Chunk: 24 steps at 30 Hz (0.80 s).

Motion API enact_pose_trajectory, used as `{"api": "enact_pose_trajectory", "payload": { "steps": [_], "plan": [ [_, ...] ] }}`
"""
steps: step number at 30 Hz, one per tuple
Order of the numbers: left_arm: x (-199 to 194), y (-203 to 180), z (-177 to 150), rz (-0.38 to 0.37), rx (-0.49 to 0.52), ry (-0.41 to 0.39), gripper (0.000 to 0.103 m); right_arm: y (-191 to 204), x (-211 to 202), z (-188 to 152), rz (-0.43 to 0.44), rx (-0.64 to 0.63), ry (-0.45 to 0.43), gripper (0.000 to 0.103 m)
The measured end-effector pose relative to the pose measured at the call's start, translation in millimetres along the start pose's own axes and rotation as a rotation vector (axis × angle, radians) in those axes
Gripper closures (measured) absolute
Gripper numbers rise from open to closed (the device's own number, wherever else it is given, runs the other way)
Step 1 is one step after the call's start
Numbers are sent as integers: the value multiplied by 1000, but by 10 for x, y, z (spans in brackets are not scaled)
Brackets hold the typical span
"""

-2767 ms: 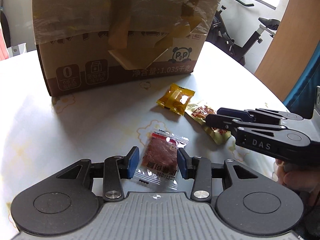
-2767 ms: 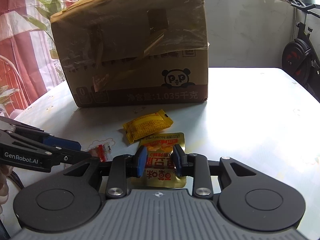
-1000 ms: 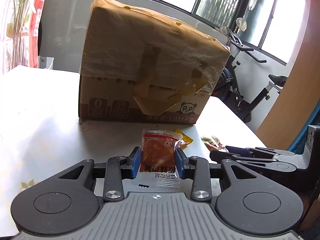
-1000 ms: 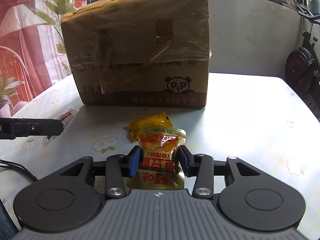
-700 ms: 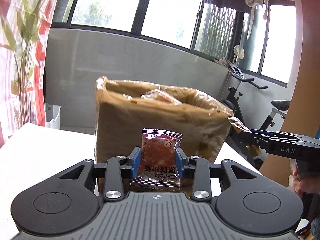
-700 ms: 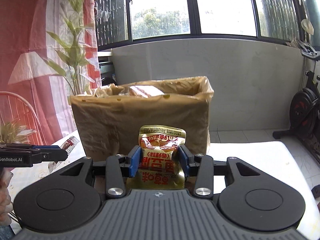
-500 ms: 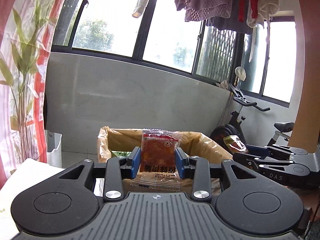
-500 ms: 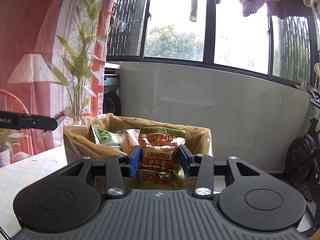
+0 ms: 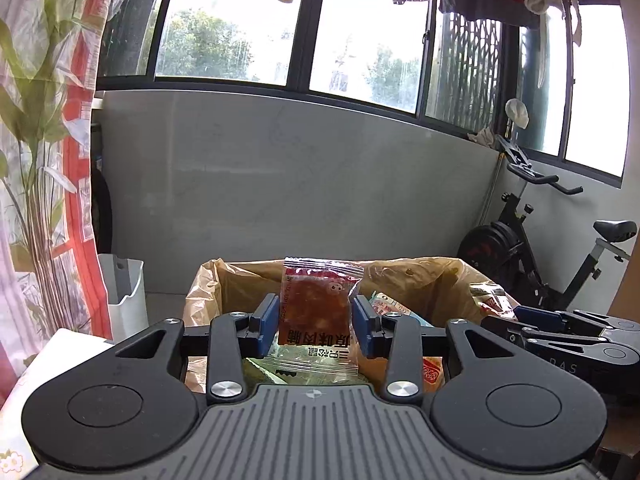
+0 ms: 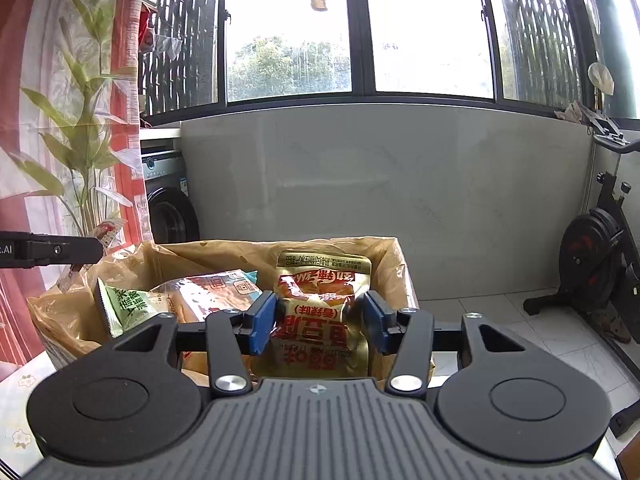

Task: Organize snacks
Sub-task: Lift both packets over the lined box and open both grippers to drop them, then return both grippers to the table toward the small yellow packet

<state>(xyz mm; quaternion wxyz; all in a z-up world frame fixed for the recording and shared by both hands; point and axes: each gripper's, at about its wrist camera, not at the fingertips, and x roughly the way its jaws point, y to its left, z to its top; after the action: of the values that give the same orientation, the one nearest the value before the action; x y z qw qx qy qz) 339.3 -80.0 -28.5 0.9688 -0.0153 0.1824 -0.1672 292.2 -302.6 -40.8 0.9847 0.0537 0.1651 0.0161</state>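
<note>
snacks: red jerky pack clamped upright between the left gripper pads, gold pouch clamped likewise in the right gripper. both held above the open lined box. box floor hidden by gripper bodies and packets; green packet and orange pack poking out inside. exercise bike beyond, right.

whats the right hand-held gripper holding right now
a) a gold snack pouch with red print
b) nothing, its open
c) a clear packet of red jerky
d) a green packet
a: the right hand-held gripper has its blue pads pressed on both sides of the gold pouch, held above the open box; the clear jerky packet is in the left hand-held gripper.
</note>
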Motion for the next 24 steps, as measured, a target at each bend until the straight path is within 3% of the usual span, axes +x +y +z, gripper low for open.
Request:
{"api": "enact_pose_trajectory", "payload": {
  "steps": [2,5,15,24],
  "plan": [
    [31,32,-29,24,5,15,47,-33,13,-4,-2,9,18,44],
    [-23,88,-81,48,-18,10,38,-32,-22,-16,-32,-12,29,37],
    [-215,122,-116,83,-23,39,37,-16,-281,-19,-18,-8,5,30],
    [-431,39,-185,59,7,33,37,-1,-474,-129,0,-17,4,27]
  ]
}}
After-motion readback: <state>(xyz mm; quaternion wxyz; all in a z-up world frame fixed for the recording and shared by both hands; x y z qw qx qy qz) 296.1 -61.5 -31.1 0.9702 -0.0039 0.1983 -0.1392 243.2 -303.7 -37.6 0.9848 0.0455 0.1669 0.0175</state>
